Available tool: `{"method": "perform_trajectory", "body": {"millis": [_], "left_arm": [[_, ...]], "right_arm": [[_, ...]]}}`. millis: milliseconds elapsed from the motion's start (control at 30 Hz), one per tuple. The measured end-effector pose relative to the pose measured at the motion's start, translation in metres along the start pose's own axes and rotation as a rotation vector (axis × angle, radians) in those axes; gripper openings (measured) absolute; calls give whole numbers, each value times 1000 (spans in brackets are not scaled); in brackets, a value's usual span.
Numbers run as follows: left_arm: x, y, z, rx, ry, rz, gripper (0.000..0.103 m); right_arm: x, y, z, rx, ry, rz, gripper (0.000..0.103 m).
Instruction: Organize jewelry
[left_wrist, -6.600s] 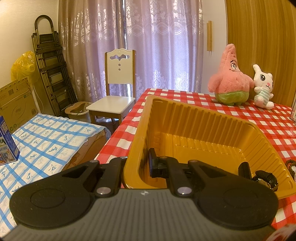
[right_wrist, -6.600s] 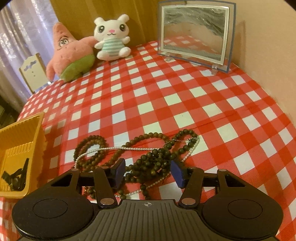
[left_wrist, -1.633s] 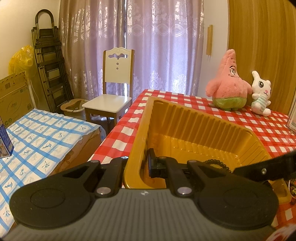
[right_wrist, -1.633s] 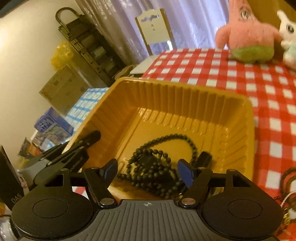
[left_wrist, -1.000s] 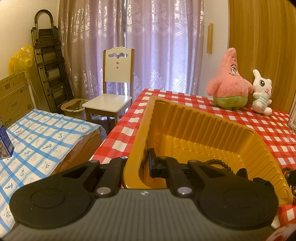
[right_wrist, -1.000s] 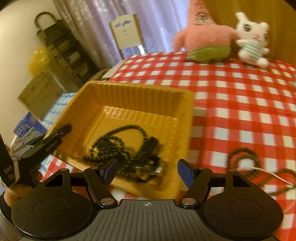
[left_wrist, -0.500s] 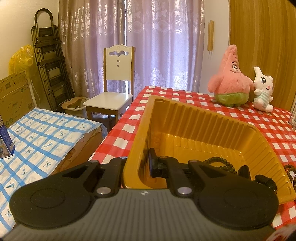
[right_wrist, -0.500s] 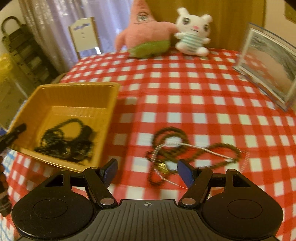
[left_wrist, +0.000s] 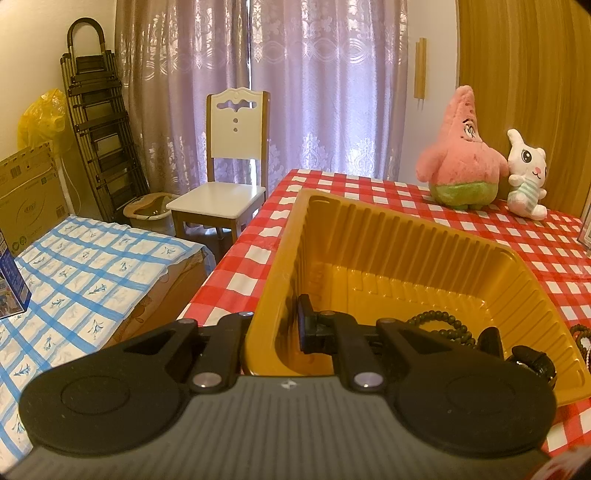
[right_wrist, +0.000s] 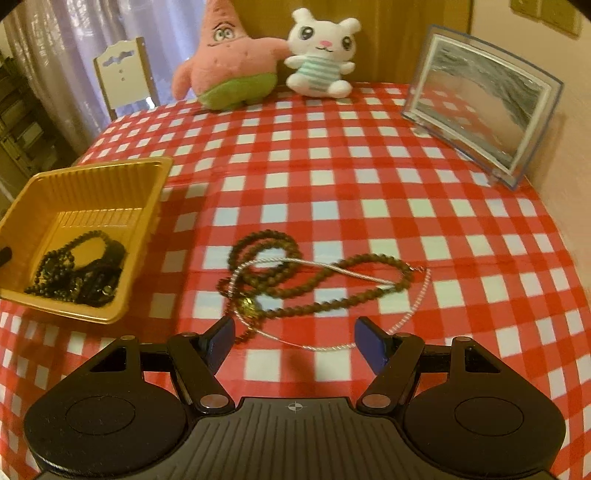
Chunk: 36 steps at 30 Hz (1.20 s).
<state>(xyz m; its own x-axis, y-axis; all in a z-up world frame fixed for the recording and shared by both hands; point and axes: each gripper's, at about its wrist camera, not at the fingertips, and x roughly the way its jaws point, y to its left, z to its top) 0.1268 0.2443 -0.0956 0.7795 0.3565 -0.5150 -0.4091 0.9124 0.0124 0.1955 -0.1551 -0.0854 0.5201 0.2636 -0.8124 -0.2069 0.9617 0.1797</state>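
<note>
Right gripper (right_wrist: 294, 341) spread above limp, tangled necklaces (right_wrist: 317, 280); left gripper (left_wrist: 273, 328) clamps the tray (left_wrist: 406, 236) wall.
Light and slack, the strands likely lift best pinched where they cross.

Pink star plush (right_wrist: 229, 70) and white bunny plush (right_wrist: 320, 55) top centre on checked cloth (right_wrist: 332, 177), glass frame (right_wrist: 480, 103) upper right, white chair (left_wrist: 231, 166) and folded ladder (left_wrist: 99, 125) upper left.
</note>
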Motion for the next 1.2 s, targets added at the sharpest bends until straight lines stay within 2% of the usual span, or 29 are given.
{"method": "perform_trajectory", "body": {"millis": [200, 500, 933, 1200], "left_arm": [[1, 0, 0, -1, 3, 0, 11], [1, 0, 0, -2, 6, 0, 11], [2, -1, 0, 10, 6, -2, 11], [3, -1, 0, 11, 6, -3, 11]], "right_arm": [[-1, -17, -10, 60, 16, 14, 71], [-4, -28, -12, 62, -37, 32, 71], [8, -1, -14, -63, -47, 116, 38], [24, 25, -7, -129, -46, 159, 29]]}}
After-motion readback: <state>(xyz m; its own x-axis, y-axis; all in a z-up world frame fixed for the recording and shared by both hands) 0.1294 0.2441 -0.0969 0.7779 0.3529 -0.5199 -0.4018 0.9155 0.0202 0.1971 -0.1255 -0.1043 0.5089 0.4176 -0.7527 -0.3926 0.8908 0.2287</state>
